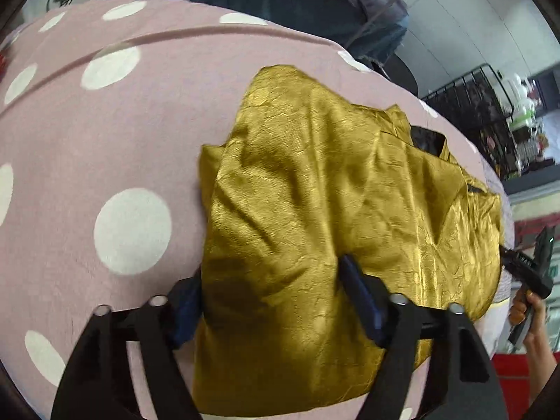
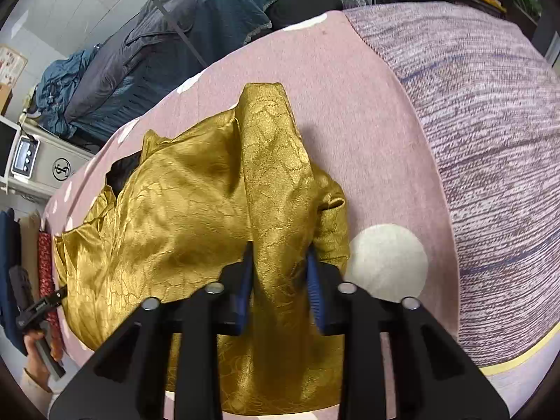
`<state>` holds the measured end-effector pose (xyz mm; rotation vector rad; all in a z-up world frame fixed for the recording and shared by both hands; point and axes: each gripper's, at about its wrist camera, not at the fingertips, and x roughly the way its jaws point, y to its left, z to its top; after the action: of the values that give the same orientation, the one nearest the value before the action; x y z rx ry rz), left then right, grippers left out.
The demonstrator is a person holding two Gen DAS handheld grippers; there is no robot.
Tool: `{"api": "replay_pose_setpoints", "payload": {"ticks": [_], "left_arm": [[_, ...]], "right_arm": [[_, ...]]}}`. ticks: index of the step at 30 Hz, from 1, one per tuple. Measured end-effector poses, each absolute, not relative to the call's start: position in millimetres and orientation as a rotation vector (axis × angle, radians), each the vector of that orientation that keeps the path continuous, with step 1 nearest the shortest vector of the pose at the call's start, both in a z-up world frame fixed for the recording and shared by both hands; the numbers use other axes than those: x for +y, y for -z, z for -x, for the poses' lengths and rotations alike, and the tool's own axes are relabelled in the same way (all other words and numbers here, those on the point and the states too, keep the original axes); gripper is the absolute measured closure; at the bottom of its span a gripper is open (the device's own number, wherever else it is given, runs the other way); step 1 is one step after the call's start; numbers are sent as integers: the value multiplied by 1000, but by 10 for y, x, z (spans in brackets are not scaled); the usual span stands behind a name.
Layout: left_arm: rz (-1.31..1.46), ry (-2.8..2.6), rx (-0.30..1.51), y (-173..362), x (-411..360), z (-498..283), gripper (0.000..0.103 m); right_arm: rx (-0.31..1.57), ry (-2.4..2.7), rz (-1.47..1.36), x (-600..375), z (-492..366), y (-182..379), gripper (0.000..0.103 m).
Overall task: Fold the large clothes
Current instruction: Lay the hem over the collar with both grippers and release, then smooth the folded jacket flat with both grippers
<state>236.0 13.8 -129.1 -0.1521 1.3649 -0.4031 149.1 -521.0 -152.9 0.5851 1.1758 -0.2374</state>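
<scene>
A shiny gold garment [image 1: 315, 192] lies crumpled and partly folded on a pink sheet with white dots [image 1: 87, 157]; dark lining shows at its collar [image 1: 425, 140]. My left gripper [image 1: 271, 290] stands open, its blue-padded fingers wide apart over the garment's near edge, with cloth lying between them. In the right wrist view, my right gripper [image 2: 280, 273] is shut on a raised ridge of the gold garment [image 2: 175, 217] that runs away from the jaws. Each gripper also shows small in the other view, held by a hand at the garment's edge: the right gripper [image 1: 504, 252], the left gripper [image 2: 61, 294].
A mottled purple-grey blanket [image 2: 490, 157] covers the bed to the right of the garment. Dark blue and grey bedding [image 2: 157, 52] is piled beyond the bed. Black wire shelving [image 1: 490, 112] stands at the far right, and a white appliance [image 2: 24, 157] to the left.
</scene>
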Motion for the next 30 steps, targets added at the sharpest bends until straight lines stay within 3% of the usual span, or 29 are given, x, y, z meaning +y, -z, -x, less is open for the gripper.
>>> {"api": "replay_pose_setpoints", "payload": {"ticks": [2,8,15,17,20,24,26,27,29,30], "left_arm": [[92,400,1353,1286,22,-2424,49],[1,383,1339,1303,-253,-2788,64],[-143,378,1341,1416,-659,-3089,65],[-140,369,1354,1483,-685,-3143,61],[-94,341,1380,1565,-643,-3235,48],[-42,334,1370,1496,-542,-3267,40],[-54,316,1319,1365,-499,-3242,20],[-55,307,1277,1272,-449,-3224,17],[-28,295,1236,1138,-329,-3215,13],[-10,285,1231,1098,-274,-3219,13]], "right_arm": [[1169,256,-577,-5245,-1504,1504,84],[1175,389,-623,-5362,-1503,1578,86],[1194,502,-614,-5355,-1289,1737,86],[1193,507,-614,-5339,-1254,1777,82],[1198,549,-609,-5333,-1223,1803,56],[1174,555,-616,-5310,-1171,1749,54],[1187,538,-582,-5260,-1162,1699,54],[1180,531,-564,-5233,-1153,1659,54],[1162,529,-546,-5198,-1105,1568,43],[1153,534,-541,-5198,-1027,1519,42]]}}
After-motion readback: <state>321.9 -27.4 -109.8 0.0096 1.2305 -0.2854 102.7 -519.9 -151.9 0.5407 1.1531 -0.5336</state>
